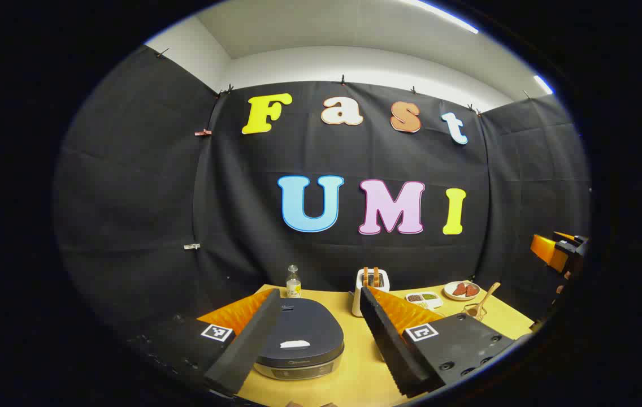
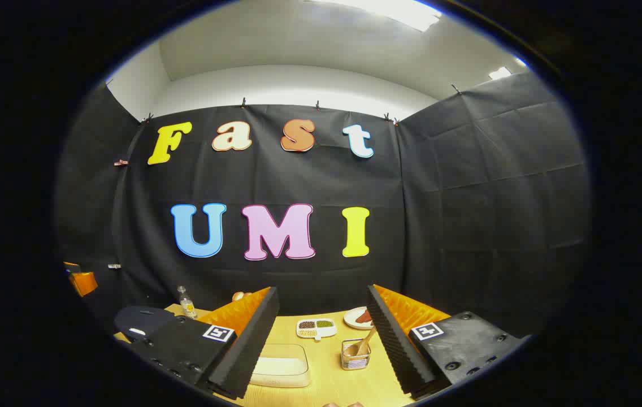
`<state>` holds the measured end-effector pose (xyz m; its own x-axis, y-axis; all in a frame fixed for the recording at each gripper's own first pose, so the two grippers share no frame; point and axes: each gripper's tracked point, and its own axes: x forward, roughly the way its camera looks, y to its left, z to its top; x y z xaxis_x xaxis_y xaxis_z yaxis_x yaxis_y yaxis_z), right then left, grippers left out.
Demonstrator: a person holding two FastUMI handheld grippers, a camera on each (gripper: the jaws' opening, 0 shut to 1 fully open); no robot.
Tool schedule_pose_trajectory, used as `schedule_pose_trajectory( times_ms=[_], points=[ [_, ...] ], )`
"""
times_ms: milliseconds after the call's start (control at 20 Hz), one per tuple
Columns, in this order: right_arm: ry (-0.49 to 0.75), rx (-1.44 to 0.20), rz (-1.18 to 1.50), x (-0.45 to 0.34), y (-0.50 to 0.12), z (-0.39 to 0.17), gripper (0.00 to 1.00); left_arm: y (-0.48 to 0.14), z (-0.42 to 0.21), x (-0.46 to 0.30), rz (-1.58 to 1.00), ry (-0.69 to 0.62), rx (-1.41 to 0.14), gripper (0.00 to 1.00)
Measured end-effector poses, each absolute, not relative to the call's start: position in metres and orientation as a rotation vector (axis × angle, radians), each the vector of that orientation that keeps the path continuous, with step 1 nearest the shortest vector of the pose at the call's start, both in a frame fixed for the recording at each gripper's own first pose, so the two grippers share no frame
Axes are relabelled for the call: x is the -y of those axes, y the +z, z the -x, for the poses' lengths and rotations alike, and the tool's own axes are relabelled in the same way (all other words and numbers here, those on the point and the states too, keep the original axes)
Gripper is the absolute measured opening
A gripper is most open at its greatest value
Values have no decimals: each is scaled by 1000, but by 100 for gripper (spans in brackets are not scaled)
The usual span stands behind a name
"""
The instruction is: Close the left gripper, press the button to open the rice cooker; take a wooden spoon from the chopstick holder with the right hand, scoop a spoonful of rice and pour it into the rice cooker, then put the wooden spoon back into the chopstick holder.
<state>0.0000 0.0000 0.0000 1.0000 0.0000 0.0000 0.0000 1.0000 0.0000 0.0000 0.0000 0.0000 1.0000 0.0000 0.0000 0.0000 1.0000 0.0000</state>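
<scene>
The left gripper (image 1: 321, 339) is held well above the yellow table (image 1: 363, 367) with its jaws spread wide and nothing between them; the closed rice cooker (image 1: 298, 342) is framed in the gap, presumably so the lid button can be lined up once the fingers are brought together, a step not yet done. The right gripper (image 2: 321, 345) is likewise held wide open and empty, aimed toward the chopstick holder (image 2: 355, 355), in which the wooden spoon (image 2: 364, 343) is seen leaning. The clear rice container (image 2: 280, 367) is placed just beside the holder, keeping the scoop within short reach.
</scene>
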Motion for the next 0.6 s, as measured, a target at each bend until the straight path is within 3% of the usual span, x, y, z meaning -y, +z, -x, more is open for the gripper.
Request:
schedule_pose_trajectory(
  times_ms=[600],
  points=[
    [74, -32, 5, -4, -12, -6, 98, -15, -7, 11, 43, 5, -43, 95]
  ],
)
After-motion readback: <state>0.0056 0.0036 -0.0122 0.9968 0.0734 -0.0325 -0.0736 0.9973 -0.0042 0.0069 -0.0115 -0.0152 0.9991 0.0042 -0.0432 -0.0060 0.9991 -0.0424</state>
